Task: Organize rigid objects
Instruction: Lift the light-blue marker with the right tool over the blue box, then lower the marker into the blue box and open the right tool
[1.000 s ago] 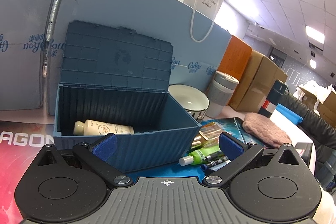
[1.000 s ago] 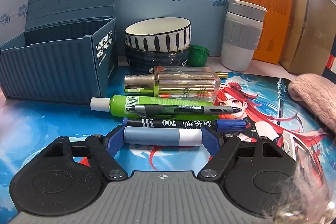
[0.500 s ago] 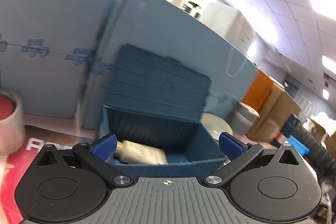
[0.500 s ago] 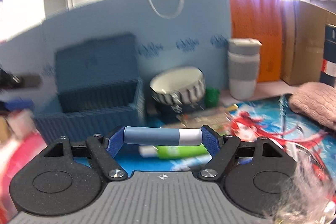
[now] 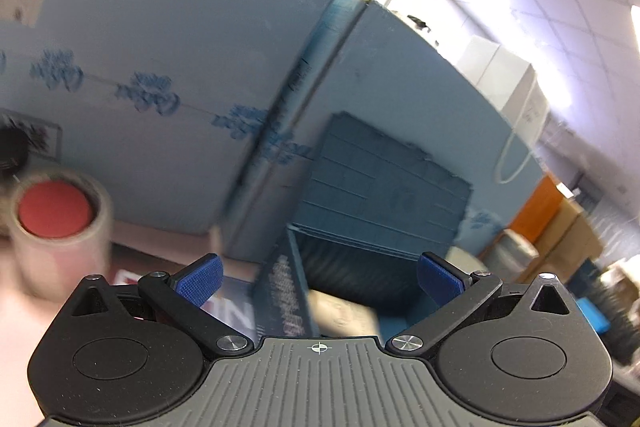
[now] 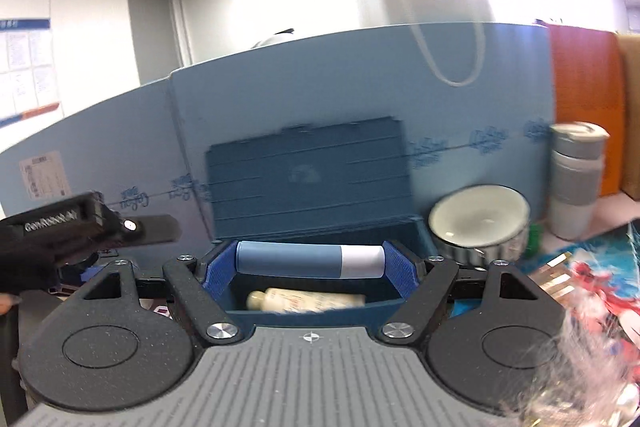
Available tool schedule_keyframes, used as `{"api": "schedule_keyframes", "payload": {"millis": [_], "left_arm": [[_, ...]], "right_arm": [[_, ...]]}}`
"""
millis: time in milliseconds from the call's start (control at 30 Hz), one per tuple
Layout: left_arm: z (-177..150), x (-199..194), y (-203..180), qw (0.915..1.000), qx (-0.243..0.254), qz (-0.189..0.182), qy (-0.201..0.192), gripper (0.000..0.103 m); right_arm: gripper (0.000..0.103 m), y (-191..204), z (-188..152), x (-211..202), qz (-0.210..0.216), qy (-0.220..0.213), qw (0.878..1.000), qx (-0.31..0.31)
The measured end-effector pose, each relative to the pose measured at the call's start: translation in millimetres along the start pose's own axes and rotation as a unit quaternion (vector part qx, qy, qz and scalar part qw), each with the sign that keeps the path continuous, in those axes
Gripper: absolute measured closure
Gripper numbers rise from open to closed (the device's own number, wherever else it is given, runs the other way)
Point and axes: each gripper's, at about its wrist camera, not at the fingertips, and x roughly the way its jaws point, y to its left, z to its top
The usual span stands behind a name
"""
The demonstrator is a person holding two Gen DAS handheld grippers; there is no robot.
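My right gripper [image 6: 311,261] is shut on a blue and white tube [image 6: 310,260], held crosswise by its two ends above the open dark blue storage box [image 6: 308,309]. A cream bottle [image 6: 304,301] lies on the box floor beneath the tube. The box lid [image 6: 308,175] stands upright behind. My left gripper [image 5: 318,277] is open with nothing between its fingers; it sits left of the storage box [image 5: 282,303], whose inside shows the cream bottle [image 5: 344,313]. In the right wrist view the left gripper's black body shows at the left edge.
Light blue foam panels [image 6: 320,87] wall off the back. Stacked bowls [image 6: 478,221] and a grey-white cup [image 6: 576,179] stand right of the box. A tape roll with a red centre [image 5: 56,231] sits at the left. Orange and brown cartons [image 6: 588,107] stand far right.
My right gripper has lifted the tube off the mat and carried it left over the open box. My left gripper has swung left, away from the box, towards the tape roll.
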Motion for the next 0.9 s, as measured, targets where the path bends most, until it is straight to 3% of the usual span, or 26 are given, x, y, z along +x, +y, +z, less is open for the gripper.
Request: {"api": "schedule_keyframes", "payload": {"millis": [100, 367, 633, 900], "left_arm": [[1, -2, 1, 0.9995, 0.021, 0.022, -0.01, 0.0], [3, -2, 7, 0.9978, 0.054, 0.04, -0.002, 0.0], [5, -5, 14, 0.9983, 0.038, 0.043, -0.013, 0.0], [7, -7, 14, 0.9984, 0.036, 0.04, -0.017, 0.0]], "right_arm": [[0.027, 16, 1, 16, -0.009, 0.007, 1.0, -0.019], [0.027, 50, -2, 58, -0.051, 0.048, 0.996, -0.05], [0.027, 75, -16, 87, -0.114, 0.071, 0.982, -0.129], [0.027, 79, -21, 105, -0.112, 0.108, 0.978, -0.136]]}}
